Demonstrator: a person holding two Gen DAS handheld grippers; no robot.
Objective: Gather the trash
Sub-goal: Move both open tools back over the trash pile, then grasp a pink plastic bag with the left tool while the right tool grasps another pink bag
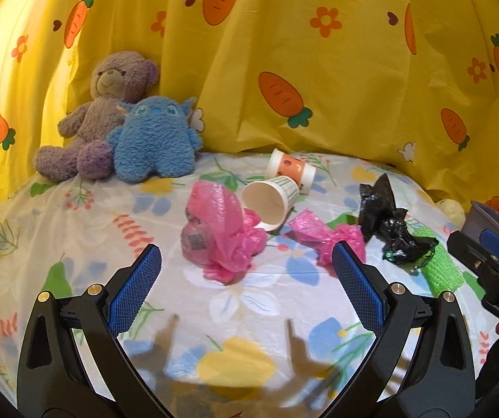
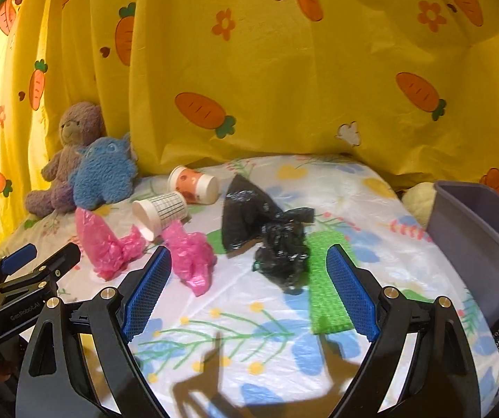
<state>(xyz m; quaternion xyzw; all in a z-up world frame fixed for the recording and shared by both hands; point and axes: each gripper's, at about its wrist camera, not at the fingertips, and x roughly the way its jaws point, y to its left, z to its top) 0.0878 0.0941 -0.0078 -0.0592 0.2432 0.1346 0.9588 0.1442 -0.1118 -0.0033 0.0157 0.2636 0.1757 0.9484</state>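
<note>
Both grippers up front, left gripper and right gripper, jaws spread wide, nothing between them. Just ahead of the right one: green mesh strip, flat and limp, pinch an end. Black bag crumpled beside it, light, slippery; grab the bunched middle. Two pink bags near the left gripper, same soft film. Further back two paper cups on their sides, light, crushable; grip at the rim gently. Grey bin at the right edge, likely the drop spot. Plush toys far left against the curtain. Open cloth in front, room to move.
</note>
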